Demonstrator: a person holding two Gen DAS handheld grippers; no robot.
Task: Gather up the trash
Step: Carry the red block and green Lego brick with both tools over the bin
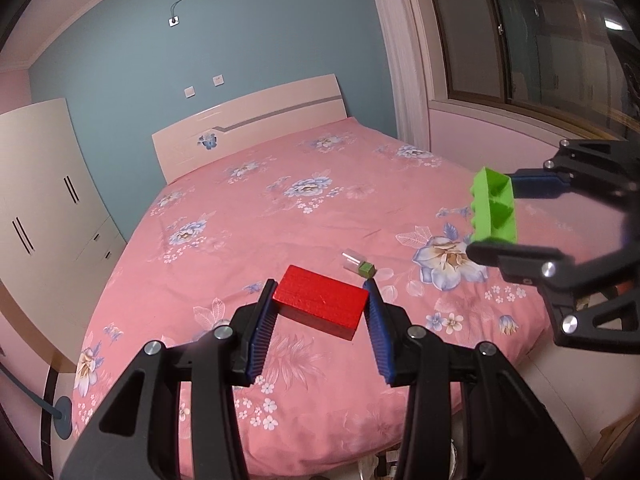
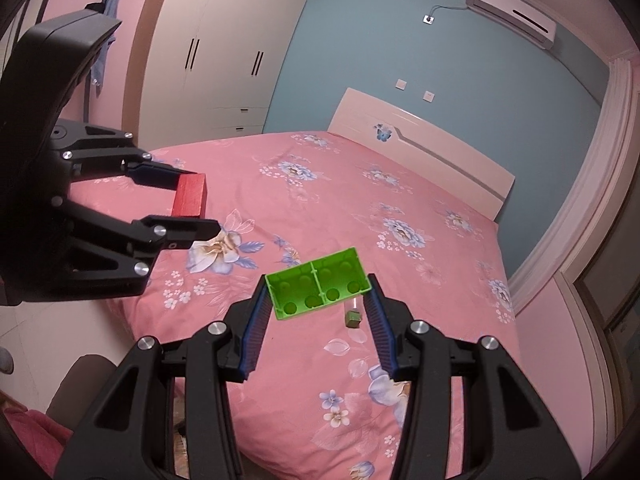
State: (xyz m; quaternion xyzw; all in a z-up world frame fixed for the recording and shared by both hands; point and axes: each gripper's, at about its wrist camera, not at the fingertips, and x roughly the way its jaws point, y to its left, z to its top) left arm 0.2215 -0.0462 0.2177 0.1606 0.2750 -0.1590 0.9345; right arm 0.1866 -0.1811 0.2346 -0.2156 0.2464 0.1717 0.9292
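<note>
while the left gripper (image 1: 320, 300) pinches a red block (image 1: 322, 300), the right gripper (image 2: 318, 292) clamps a green brick (image 2: 316, 290)

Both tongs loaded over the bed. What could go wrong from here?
1. The left tongs pinch the red block only at its fingertips; it may twist out.
2. The right tongs hold the hollow green brick by its ends; it could slip.
3. The small vial remains on the bed, easily missed.
</note>
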